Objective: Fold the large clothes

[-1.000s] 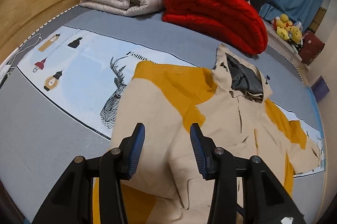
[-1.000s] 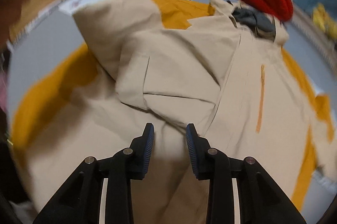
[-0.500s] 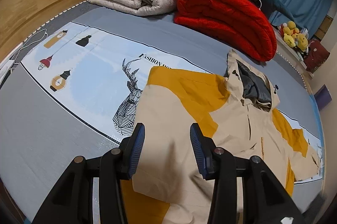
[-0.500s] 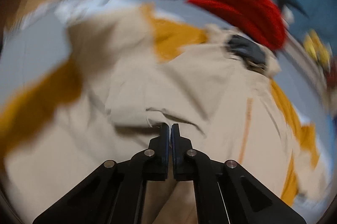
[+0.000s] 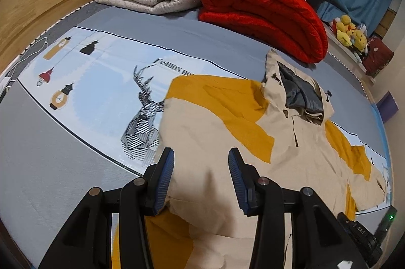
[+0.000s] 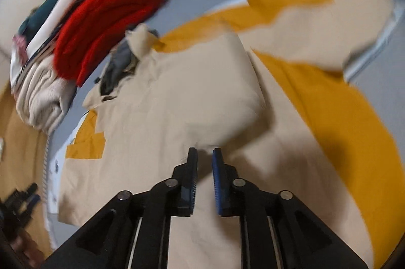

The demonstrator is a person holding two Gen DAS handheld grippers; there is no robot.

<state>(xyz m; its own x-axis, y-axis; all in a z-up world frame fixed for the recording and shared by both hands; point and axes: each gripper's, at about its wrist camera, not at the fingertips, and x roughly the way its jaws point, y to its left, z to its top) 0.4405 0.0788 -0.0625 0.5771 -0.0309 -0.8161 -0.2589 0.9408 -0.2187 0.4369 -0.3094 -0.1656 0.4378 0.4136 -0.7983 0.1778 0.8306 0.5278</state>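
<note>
The left gripper (image 5: 201, 167) hovers with its jaws wide apart over the beige and mustard jacket (image 5: 227, 132), which lies spread on the bed (image 5: 50, 167). The right gripper (image 6: 204, 162), tilted, has a narrow gap and holds nothing. Only the left view shows sharply the deer print (image 5: 144, 122); the right view is blurred. A red quilted blanket (image 5: 265, 13) lies folded at the bed's far edge.

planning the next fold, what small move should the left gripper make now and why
Probably lower the left gripper and close on the jacket edge just ahead: its jaws stand wide open above the beige cloth with nothing held. The right gripper is slightly open over a folded flap, blurred, so the fold looks unfinished.
</note>
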